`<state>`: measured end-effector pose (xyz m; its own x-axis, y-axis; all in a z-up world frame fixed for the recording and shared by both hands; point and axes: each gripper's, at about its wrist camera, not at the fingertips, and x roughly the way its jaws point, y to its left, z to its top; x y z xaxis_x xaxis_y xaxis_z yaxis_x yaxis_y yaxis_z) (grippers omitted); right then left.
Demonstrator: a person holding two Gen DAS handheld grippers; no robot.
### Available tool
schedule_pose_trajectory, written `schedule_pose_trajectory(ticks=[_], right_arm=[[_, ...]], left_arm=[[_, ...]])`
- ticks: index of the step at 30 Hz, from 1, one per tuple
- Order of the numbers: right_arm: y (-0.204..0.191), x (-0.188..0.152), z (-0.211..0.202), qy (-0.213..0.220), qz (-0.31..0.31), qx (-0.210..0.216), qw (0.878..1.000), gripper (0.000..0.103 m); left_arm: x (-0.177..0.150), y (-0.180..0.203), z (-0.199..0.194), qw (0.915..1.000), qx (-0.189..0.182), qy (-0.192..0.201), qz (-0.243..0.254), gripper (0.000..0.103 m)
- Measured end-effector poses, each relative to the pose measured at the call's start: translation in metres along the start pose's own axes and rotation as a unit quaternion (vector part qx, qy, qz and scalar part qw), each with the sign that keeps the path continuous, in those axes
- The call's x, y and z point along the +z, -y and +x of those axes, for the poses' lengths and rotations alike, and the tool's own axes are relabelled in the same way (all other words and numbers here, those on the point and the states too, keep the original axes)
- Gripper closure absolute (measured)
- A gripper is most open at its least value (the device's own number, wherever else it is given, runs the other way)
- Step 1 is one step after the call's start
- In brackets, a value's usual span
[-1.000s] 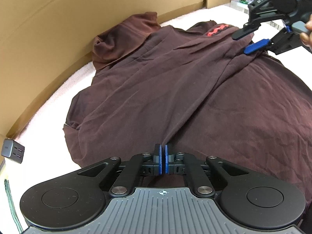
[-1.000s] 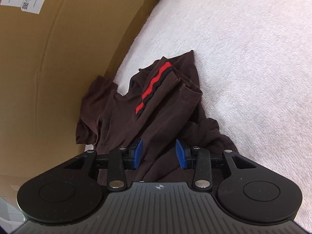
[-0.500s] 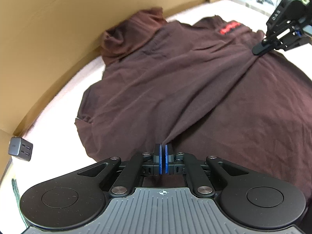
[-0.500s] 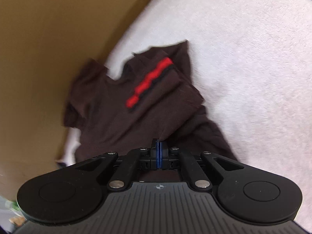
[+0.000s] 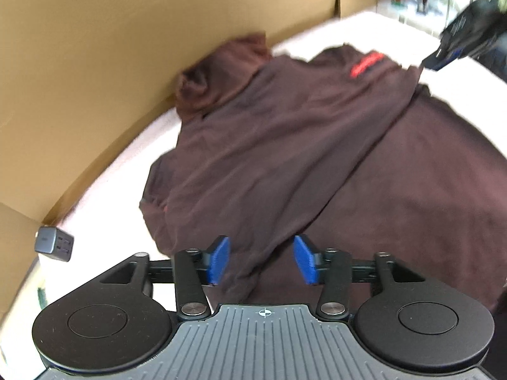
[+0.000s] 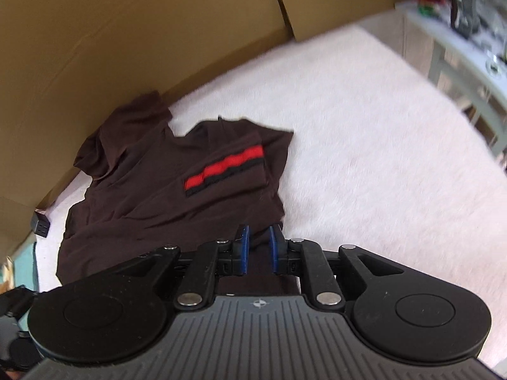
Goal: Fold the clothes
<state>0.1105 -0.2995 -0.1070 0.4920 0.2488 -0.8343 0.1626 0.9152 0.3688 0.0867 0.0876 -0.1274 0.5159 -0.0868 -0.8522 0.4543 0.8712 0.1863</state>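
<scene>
1. The brown shirt [image 5: 285,145] lies on a fuzzy white blanket [image 6: 380,133], right next to a big cardboard wall [image 5: 95,63].
2. One side of the shirt is folded over the middle. The fold runs as a long ridge from the near hem up to the shoulder.
3. The left claw [image 5: 261,261] has just been opening. Its blue pads [image 5: 218,261] now stand wide apart, with the near end of the fold lying loose between them. They are not pressing it.
4. The right claw [image 6: 259,250] has just been opening too, but only a little. There is a narrow gap between its pads, with dark cloth under it. It is not pinching the cloth.
5. I think this step is letting go after laying the fold down.
6. To do it well, both claws should go straight up and away so that they do not drag the cloth.
7. The far sleeve [image 6: 126,133] is bunched up against the cardboard. It may need smoothing next.
8. A small grey charger [image 5: 52,243] sits by the shirt's corner. Keep the cloth off it.
</scene>
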Motion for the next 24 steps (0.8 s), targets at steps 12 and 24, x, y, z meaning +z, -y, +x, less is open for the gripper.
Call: schedule_pose_trajectory(ticks=[12,24], right_arm=[[-0.047,0.003,0.049,-0.022,-0.092,-0.013,0.995,0.087],[-0.01,0.022,0.032,0.04,-0.06,-0.09,0.993,0.096]], left_arm=[[0.032,0.029,0.069,0.999,-0.032,-0.029,0.01,0.017],[-0.001,0.004,0.067,0.9966,-0.024,-0.047,-0.063,0.0]])
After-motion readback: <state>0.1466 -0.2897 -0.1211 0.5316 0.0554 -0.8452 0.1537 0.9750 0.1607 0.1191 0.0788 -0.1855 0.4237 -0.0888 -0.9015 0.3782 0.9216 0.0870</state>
